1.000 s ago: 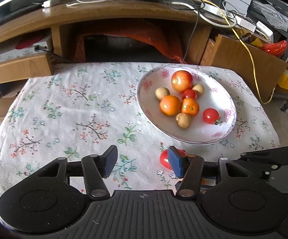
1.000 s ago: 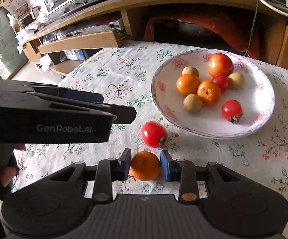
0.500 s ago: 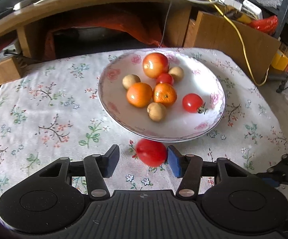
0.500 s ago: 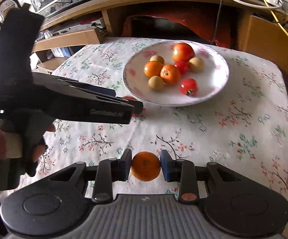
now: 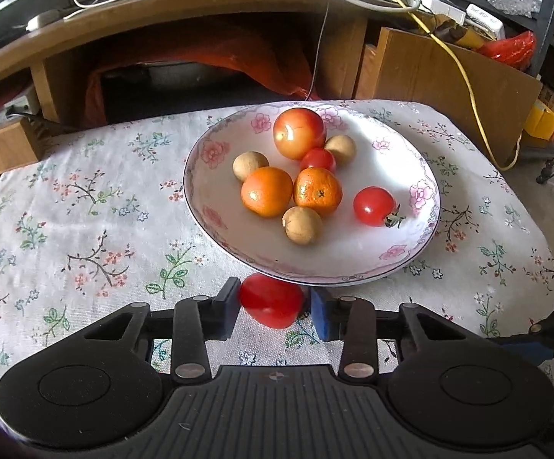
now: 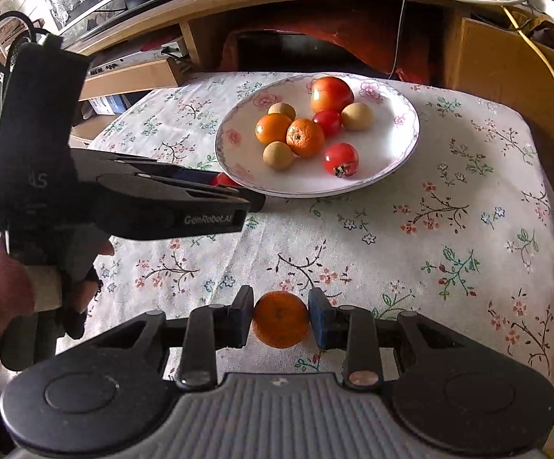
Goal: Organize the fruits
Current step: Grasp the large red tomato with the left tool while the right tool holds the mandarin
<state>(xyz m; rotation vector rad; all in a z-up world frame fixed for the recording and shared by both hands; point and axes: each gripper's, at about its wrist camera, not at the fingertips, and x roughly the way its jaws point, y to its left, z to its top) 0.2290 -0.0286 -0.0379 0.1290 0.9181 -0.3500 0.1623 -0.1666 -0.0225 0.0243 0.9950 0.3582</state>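
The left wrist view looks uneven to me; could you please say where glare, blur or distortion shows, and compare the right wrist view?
Left wrist view: daylight washes out the plate on its right side, the red tomato between the closing left tool is motion-smeared, and the desk edge bows from the fisheye. Right wrist view: sharper; the tangerine in the right tool is crisp, and the tablecloth is bright.

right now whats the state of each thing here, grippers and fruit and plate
left gripper: jaws closing around the red tomato, right pad not yet touching
red tomato: on the tablecloth, against the plate's near rim
right gripper: shut on the orange
orange: gripped between both pads
plate: upright, holding eight fruits
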